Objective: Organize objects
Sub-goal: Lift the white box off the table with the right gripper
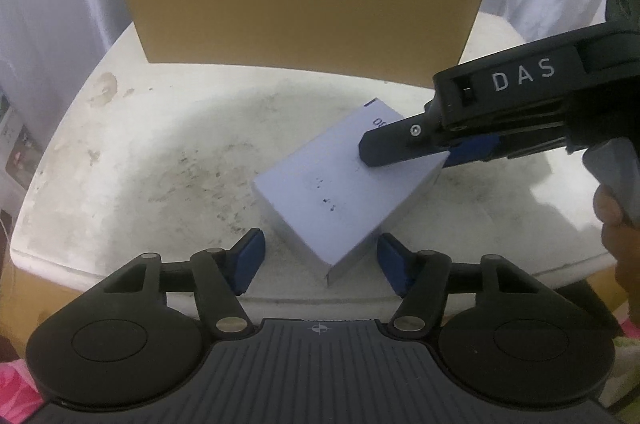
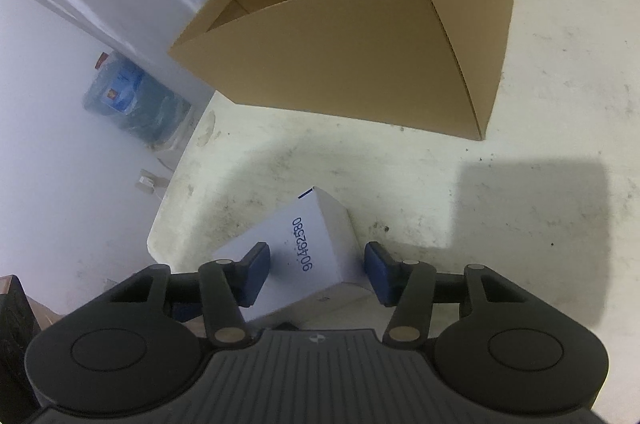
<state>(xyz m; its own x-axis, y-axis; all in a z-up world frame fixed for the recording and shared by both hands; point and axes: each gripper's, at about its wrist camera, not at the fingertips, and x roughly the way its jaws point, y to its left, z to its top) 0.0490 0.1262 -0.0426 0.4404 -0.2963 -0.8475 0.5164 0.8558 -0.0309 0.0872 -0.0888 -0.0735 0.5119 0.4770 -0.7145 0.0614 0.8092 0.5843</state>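
white box [image 1: 344,192] on table [image 1: 160,160] | left gripper [image 1: 320,260] straddles near corner, grip unclear | right gripper [image 2: 316,272] straddles far end, grip unclear | cardboard box [image 1: 304,20] behind

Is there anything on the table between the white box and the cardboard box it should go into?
Nothing visible: only bare stained table lies between the white box and the cardboard box, whose top is open.
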